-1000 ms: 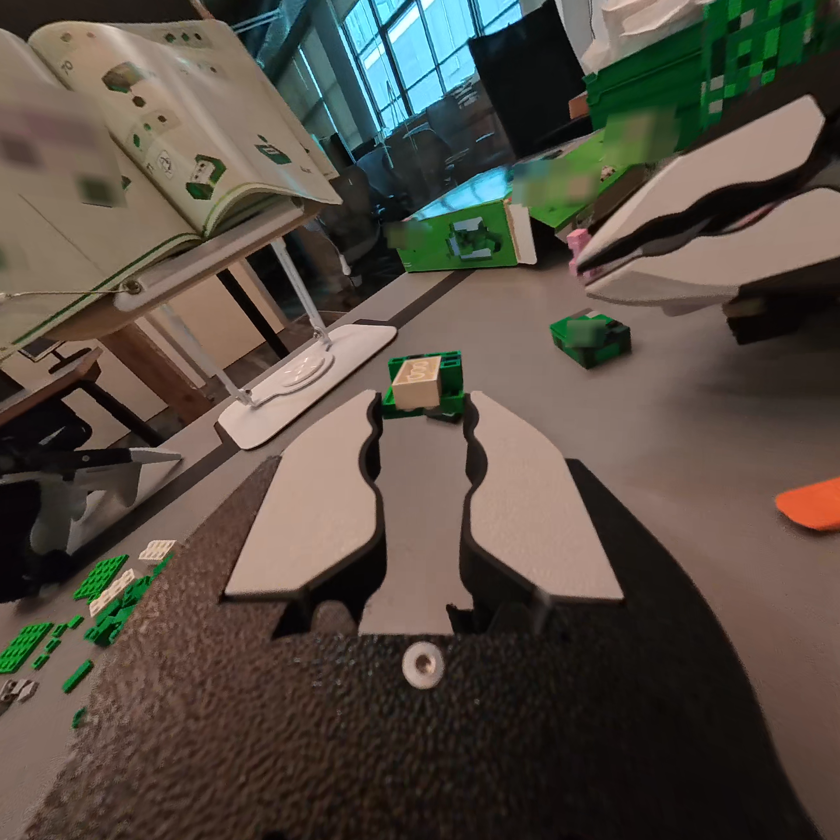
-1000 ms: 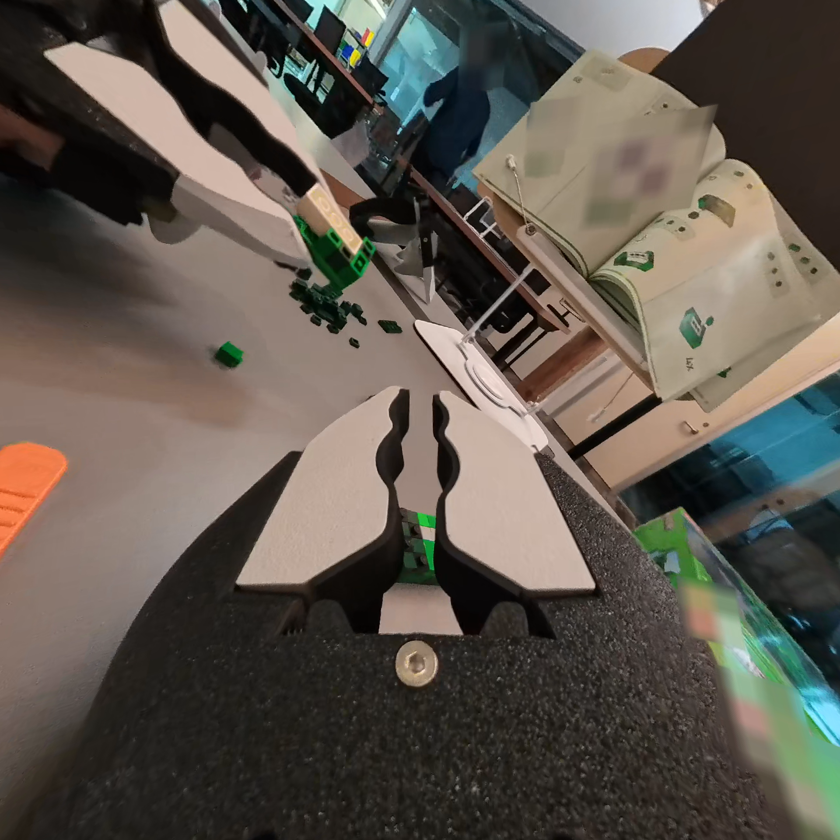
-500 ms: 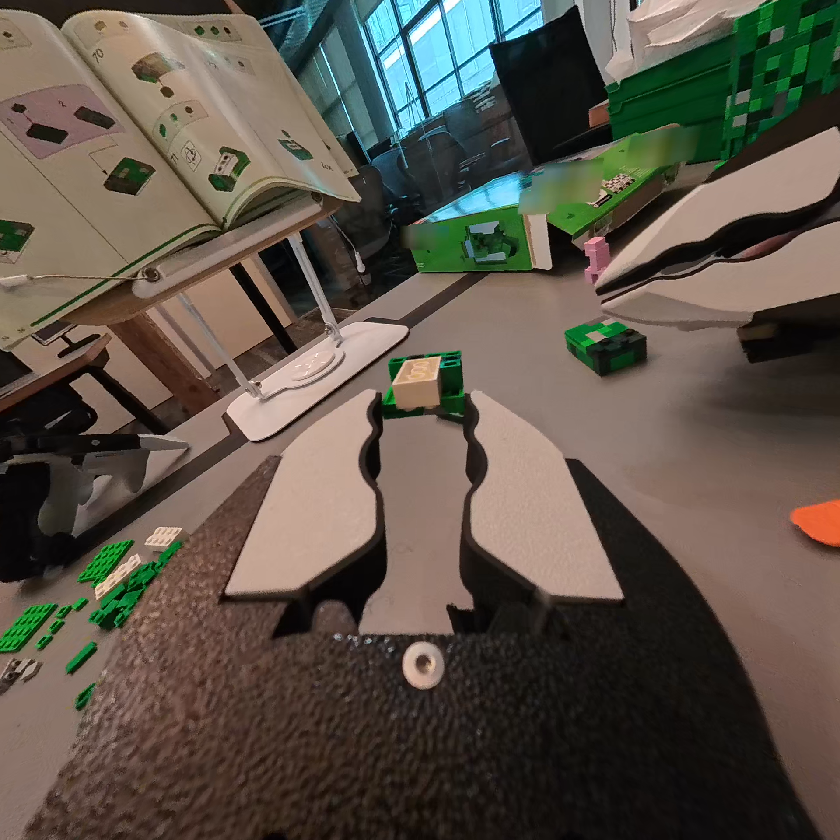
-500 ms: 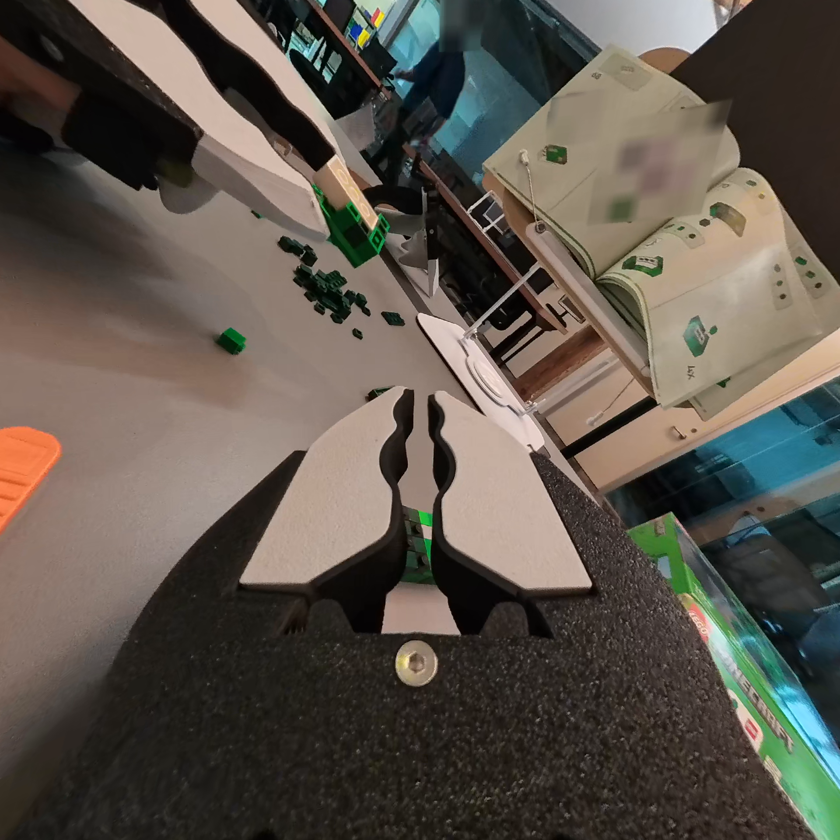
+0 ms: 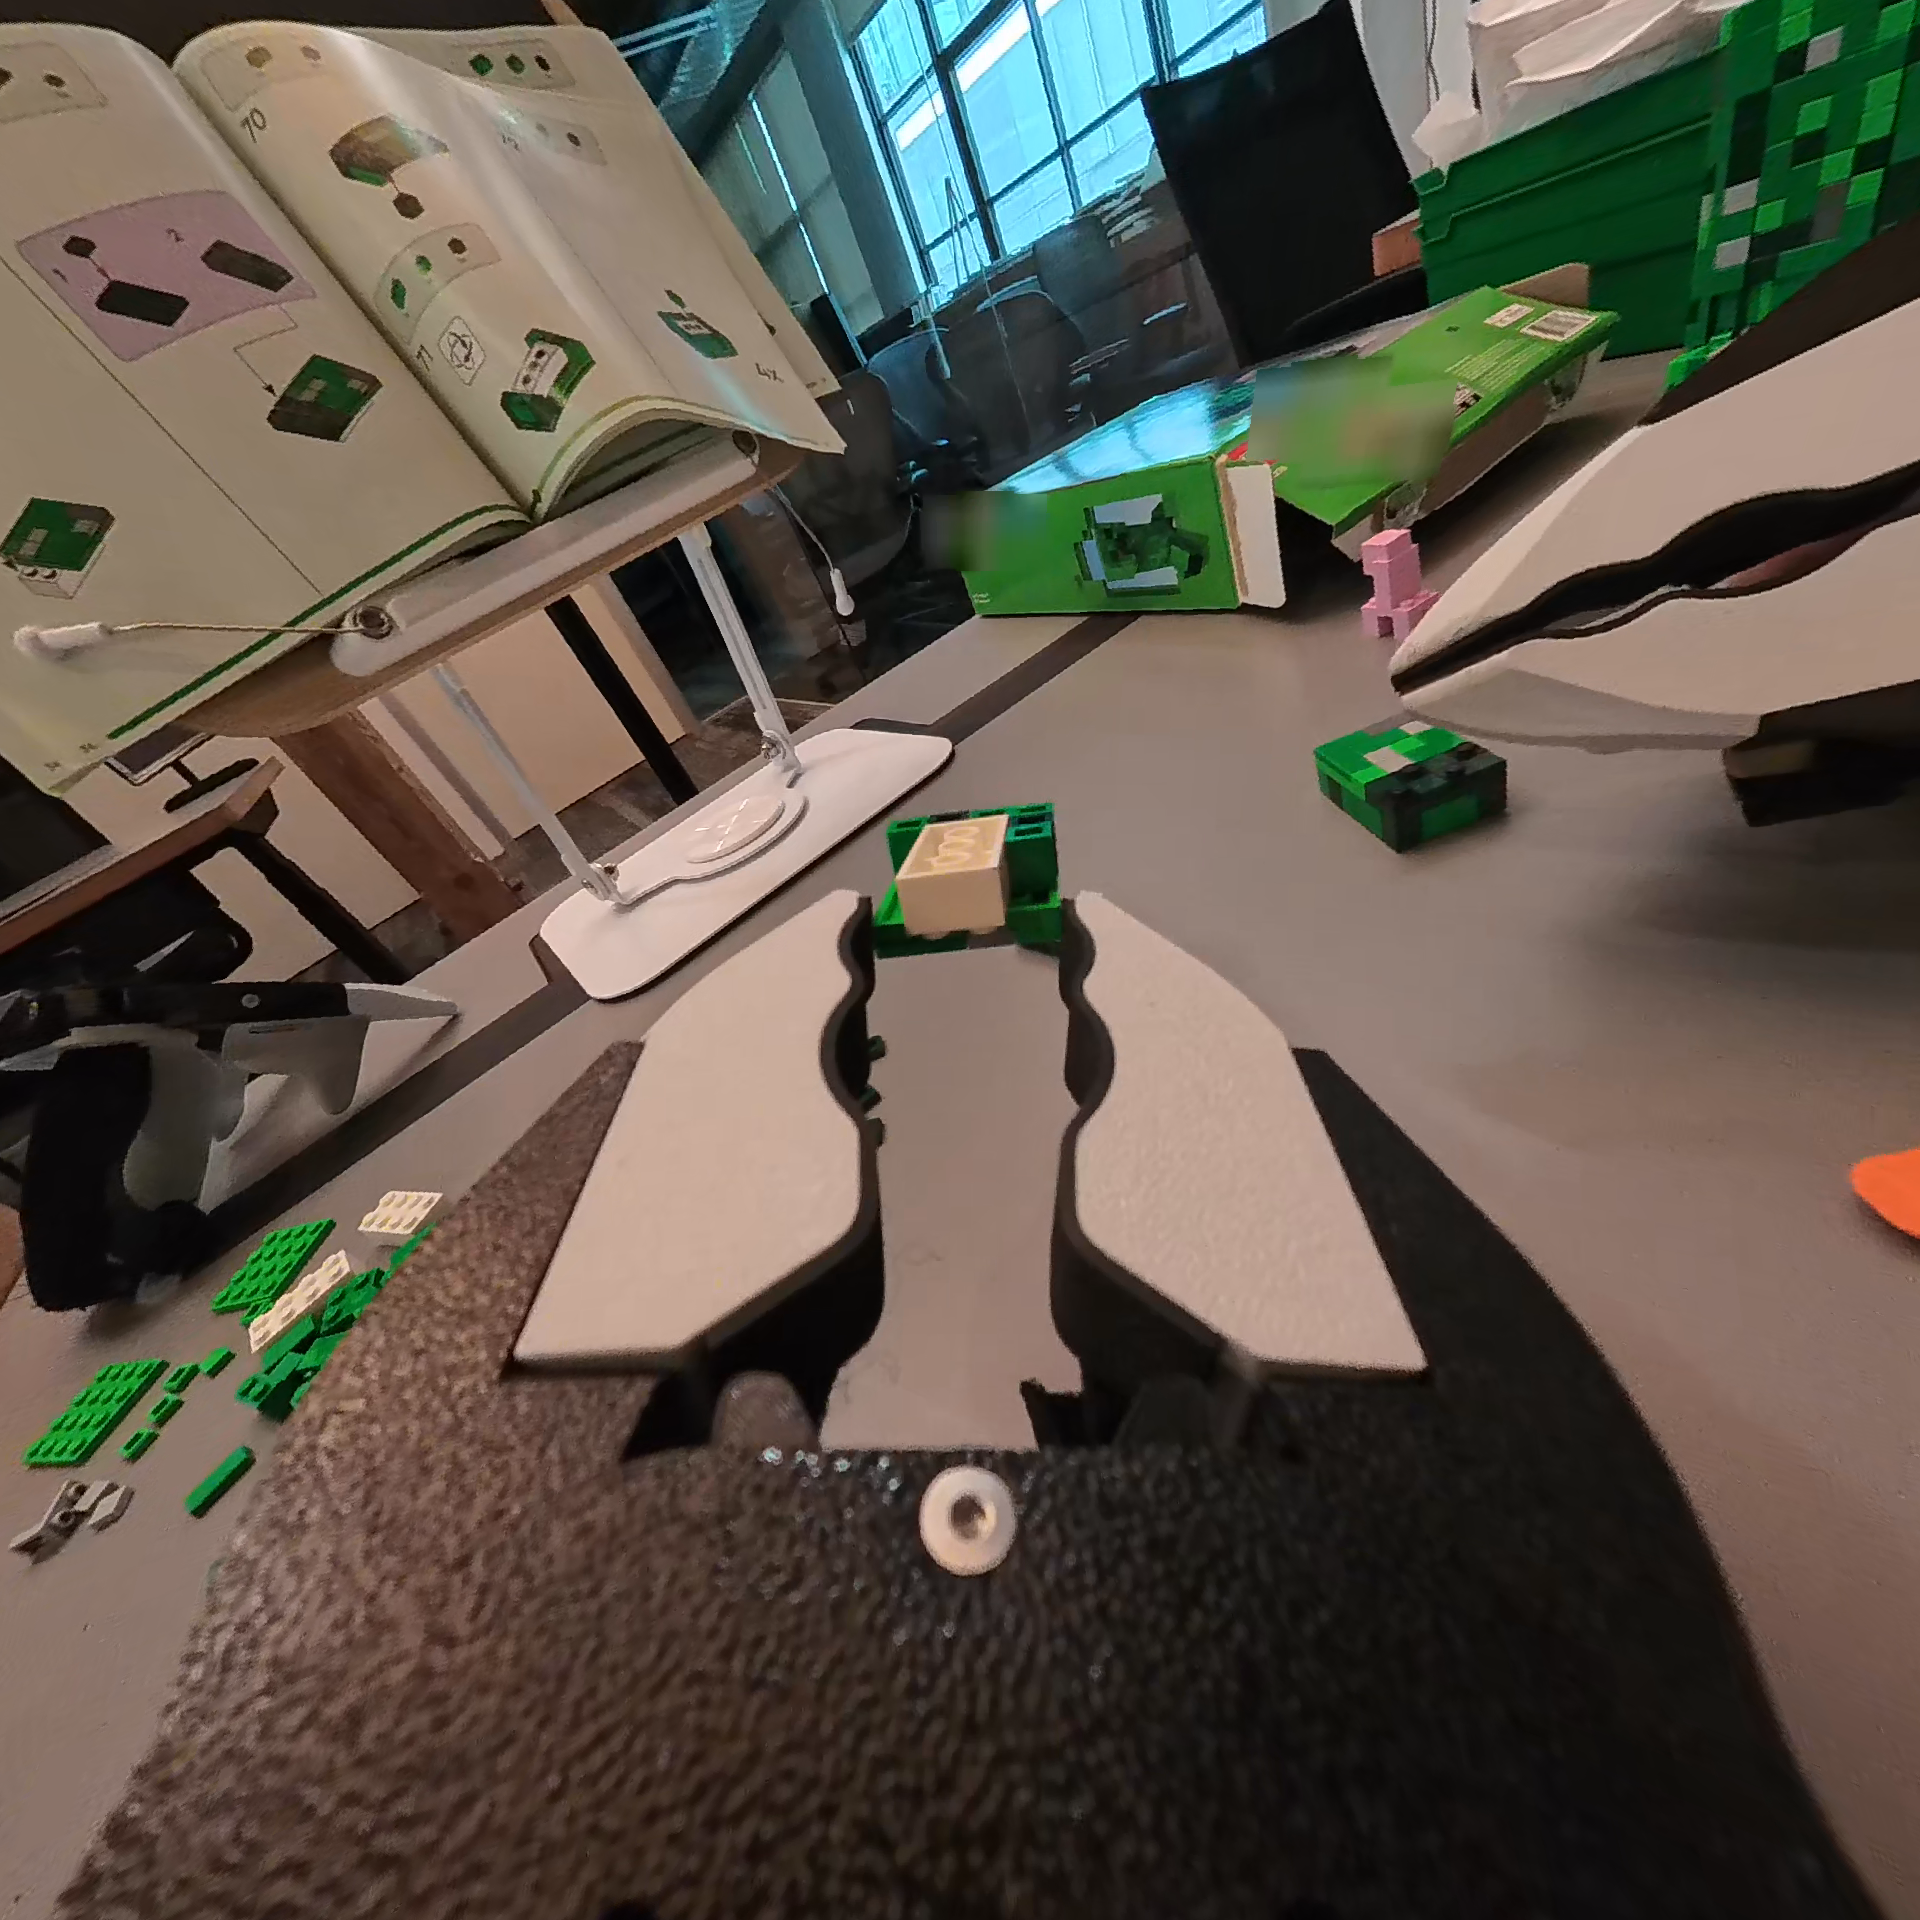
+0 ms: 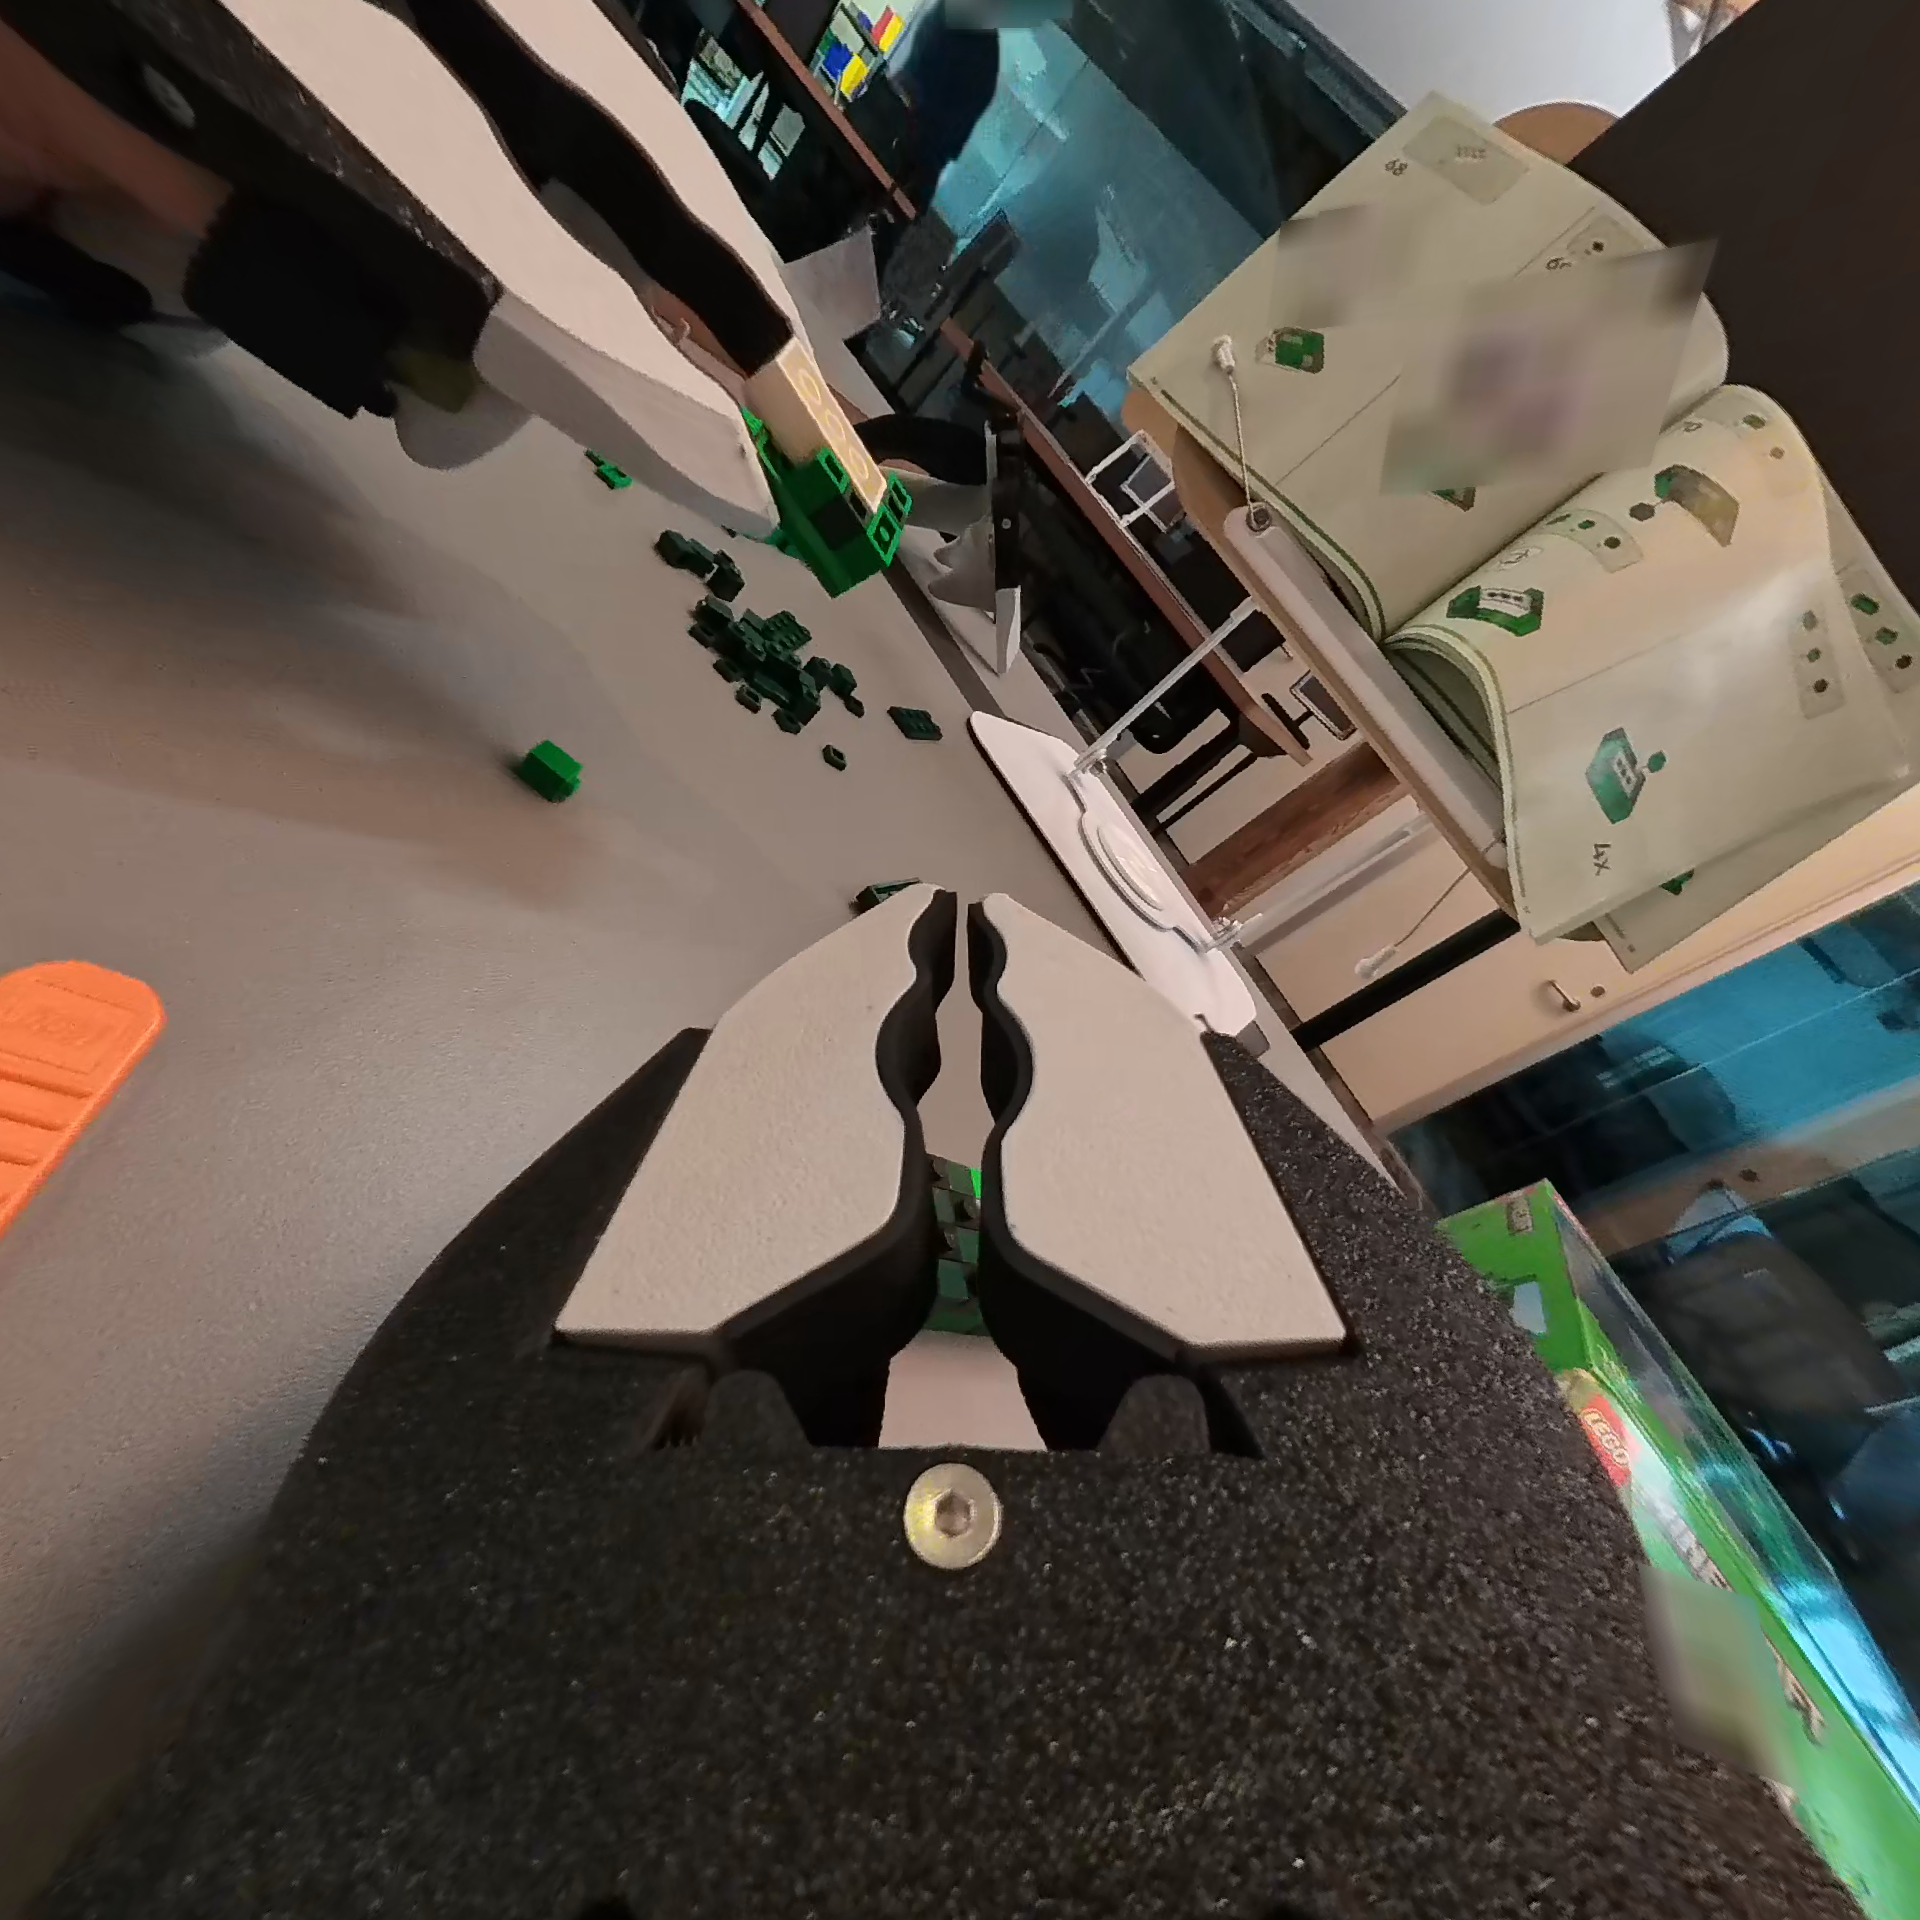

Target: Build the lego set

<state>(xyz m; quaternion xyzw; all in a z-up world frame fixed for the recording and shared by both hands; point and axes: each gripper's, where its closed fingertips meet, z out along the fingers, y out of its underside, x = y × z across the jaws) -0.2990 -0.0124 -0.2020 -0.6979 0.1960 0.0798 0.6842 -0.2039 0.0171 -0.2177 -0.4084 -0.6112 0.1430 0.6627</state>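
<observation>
Surface: grey table point(image 5: 1351, 1039) in an office with tall windows behind it.
Reference: open instruction book point(image 5: 343, 312) on a white stand point(image 5: 748, 842), to the left of the work area.
Left gripper point(image 5: 966, 914): fingers closed on a small green block assembly point(image 5: 971, 883) with a cream brick point(image 5: 956, 873) on top, held at the fingertips above the table.
Right gripper point(image 6: 961, 914): fingers almost together, tips nearly touching; nothing sits between the tips. Green pieces show through the gap near the finger roots, and it cannot be told whether they are gripped or lie below.
Loose parts: green and white plates point(image 5: 291, 1278) at the left edge of the table; a dark green pile point(image 6: 769, 655) and a single green cube point(image 6: 548, 771) in the right wrist view.
Other items: finished green cube point(image 5: 1408, 779), pink figure point(image 5: 1392, 582), green boxes point(image 5: 1122, 551), orange brick separator point(image 6: 62, 1060).
Step in hand (judgement): checking the held assembly against the book before adding the next piece.
Method: keep the left grip steady and level, studs up. Bring the next piece square over the studs with the right gripper and press straight down. Support the assembly from below or on the table, so the press does not twist it out of the fingertips.
</observation>
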